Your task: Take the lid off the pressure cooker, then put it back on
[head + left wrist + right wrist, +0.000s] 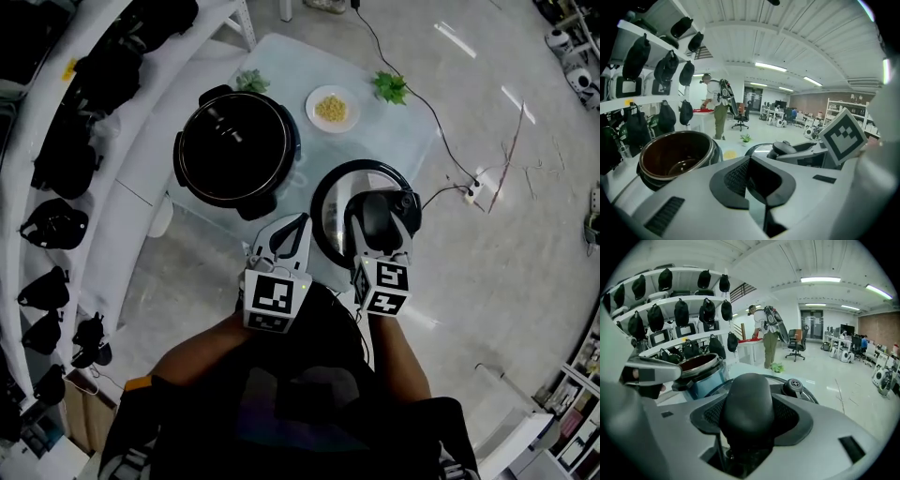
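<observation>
The open pressure cooker pot (234, 150) stands on the glass table (281, 58), its dark inner bowl (675, 154) empty. To its right the round lid (330, 197) lies flat on the table. My right gripper (380, 230) is shut on the lid's black handle (747, 408), with the jaws on either side of it. The lid's valve knob (793, 386) shows just beyond the handle. My left gripper (298, 225) hovers at the table's near edge between pot and lid, shut with nothing in it (749, 164).
A small plate of yellow food (332, 109) and two green sprigs (391, 87) sit at the table's far side. A cable runs to a power strip (478, 187) on the floor. Shelves of dark bags (66, 159) line the left. A person (768, 333) stands far off.
</observation>
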The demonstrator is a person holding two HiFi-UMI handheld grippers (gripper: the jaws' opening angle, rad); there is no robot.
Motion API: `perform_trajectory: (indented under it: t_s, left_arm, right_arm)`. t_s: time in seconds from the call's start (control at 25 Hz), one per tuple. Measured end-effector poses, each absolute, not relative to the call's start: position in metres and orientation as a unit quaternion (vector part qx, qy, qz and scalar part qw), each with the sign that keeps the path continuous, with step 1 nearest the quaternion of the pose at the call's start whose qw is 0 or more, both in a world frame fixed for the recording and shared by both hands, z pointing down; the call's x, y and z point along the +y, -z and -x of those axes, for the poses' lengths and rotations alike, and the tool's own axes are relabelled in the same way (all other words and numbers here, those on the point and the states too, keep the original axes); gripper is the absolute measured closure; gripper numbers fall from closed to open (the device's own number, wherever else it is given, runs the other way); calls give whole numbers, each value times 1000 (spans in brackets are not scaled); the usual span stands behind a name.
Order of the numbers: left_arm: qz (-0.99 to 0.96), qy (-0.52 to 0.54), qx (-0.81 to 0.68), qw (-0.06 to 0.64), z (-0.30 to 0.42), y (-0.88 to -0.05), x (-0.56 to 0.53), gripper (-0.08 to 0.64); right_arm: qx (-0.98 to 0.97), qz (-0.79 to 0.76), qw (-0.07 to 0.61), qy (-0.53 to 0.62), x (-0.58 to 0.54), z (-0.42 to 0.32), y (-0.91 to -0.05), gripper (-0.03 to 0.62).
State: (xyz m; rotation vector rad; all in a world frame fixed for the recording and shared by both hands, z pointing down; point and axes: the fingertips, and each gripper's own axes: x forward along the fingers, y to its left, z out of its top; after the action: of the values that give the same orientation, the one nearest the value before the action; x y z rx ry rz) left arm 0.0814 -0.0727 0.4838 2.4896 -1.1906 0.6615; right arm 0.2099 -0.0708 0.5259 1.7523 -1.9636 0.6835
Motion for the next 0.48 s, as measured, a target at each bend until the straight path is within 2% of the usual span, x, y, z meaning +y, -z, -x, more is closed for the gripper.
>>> perform_trajectory:
  t_s: [0.24, 0.48]
  left_arm:
    - [-861, -204, -444, 141, -56, -451, -83, 552]
    - [-840, -195, -489, 132, -7, -432, -92, 552]
  right_arm:
    - [-736, -612, 193, -217, -85, -201, -473, 302]
    - [-786, -558, 190, -185, -112, -163, -436, 302]
